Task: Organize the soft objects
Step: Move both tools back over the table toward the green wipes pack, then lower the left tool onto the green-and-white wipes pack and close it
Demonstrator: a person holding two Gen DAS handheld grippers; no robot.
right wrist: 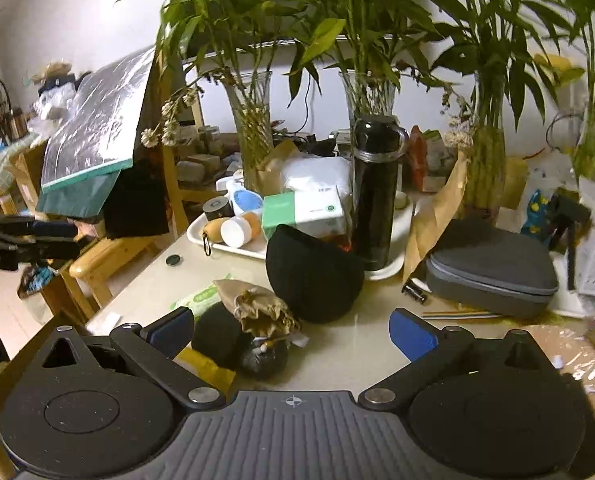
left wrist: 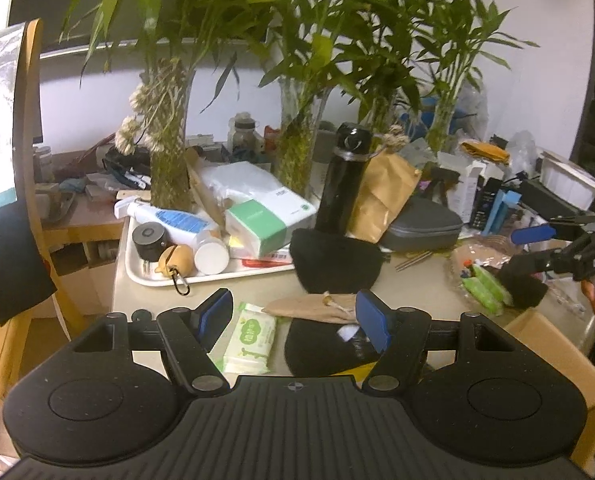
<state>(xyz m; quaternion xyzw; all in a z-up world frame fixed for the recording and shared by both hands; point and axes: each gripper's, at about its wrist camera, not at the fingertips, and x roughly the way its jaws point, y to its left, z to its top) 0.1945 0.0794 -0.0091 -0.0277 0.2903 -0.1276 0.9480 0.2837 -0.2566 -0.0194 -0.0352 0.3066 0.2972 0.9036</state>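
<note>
A black knit beanie (left wrist: 337, 260) (right wrist: 313, 276) lies on the pale table in front of a black flask. Nearer sit a tan drawstring pouch (left wrist: 317, 306) (right wrist: 257, 308), a flat black soft pouch (left wrist: 325, 348) (right wrist: 217, 336) and a green wet-wipes pack (left wrist: 249, 338). My left gripper (left wrist: 295, 318) hangs open above the wipes and pouches, holding nothing. My right gripper (right wrist: 293, 332) is open wide over the black pouch and tan pouch, also holding nothing. Each gripper shows at the edge of the other's view: the right gripper (left wrist: 537, 246) and the left gripper (right wrist: 37, 236).
A white tray (left wrist: 145, 276) holds bottles and a tissue box (left wrist: 265, 224). Behind stand a black flask (right wrist: 373, 200) and glass vases of bamboo (left wrist: 297, 148). A grey zip case (right wrist: 493, 268) lies right, a cardboard box (left wrist: 557, 360) near right, a wooden chair (left wrist: 29, 160) left.
</note>
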